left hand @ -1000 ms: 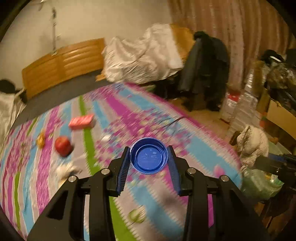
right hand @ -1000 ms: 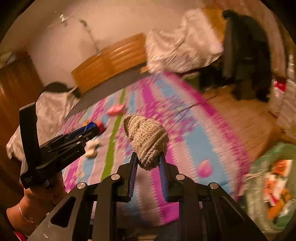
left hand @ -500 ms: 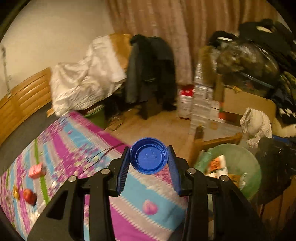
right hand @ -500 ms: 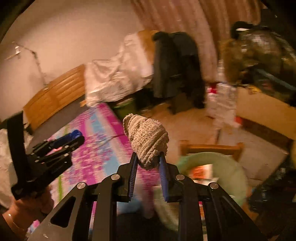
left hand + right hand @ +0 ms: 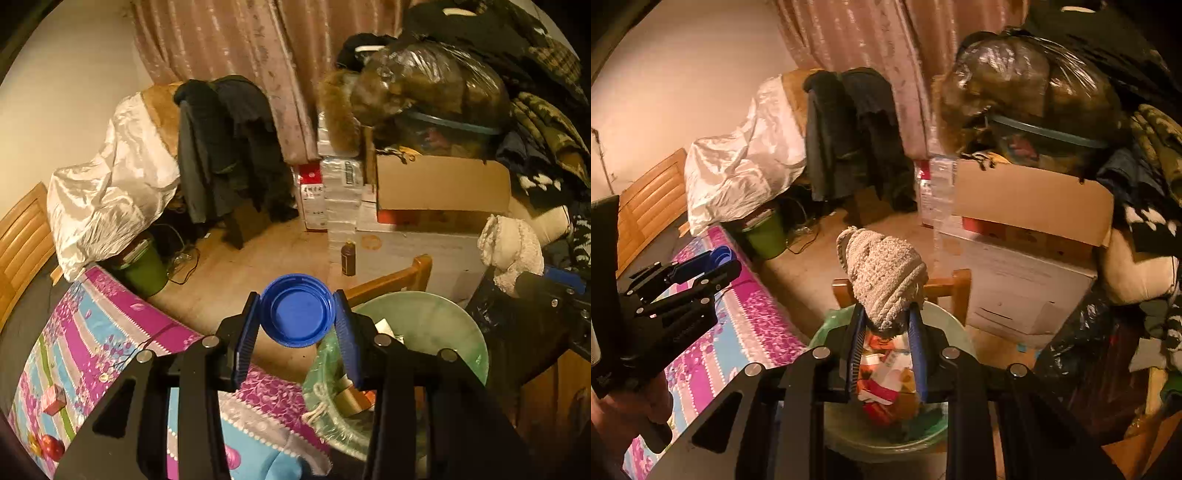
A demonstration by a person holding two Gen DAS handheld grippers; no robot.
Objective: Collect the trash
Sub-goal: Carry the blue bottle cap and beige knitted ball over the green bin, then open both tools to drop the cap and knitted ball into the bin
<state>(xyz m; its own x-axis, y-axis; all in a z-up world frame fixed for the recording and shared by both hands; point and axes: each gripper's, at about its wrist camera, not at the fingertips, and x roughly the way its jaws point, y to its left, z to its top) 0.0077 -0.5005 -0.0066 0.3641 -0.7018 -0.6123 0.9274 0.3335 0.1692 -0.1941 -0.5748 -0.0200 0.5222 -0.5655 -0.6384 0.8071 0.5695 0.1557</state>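
Note:
My left gripper (image 5: pixel 297 314) is shut on a round blue bottle cap (image 5: pixel 297 310) and holds it in the air just left of the green-lined trash bin (image 5: pixel 436 325). My right gripper (image 5: pixel 886 314) is shut on a crumpled beige cloth wad (image 5: pixel 882 273) and holds it right above the same bin (image 5: pixel 945 314), which has wrappers (image 5: pixel 886 384) inside. The left gripper with its cap shows at the left of the right wrist view (image 5: pixel 713 262). The cloth wad shows at the right of the left wrist view (image 5: pixel 511 251).
The bed with a pink and blue patterned cover (image 5: pixel 110 343) lies at the left, with a red apple (image 5: pixel 51 446) and a small red box (image 5: pixel 53 398) on it. A wooden chair (image 5: pixel 953 284) stands behind the bin. Cardboard boxes (image 5: pixel 439 188) and bags pile at the right.
Both grippers swung right from over the bed to the trash bin, still holding the cap and the cloth wad. The right gripper now hangs over the bin's opening.

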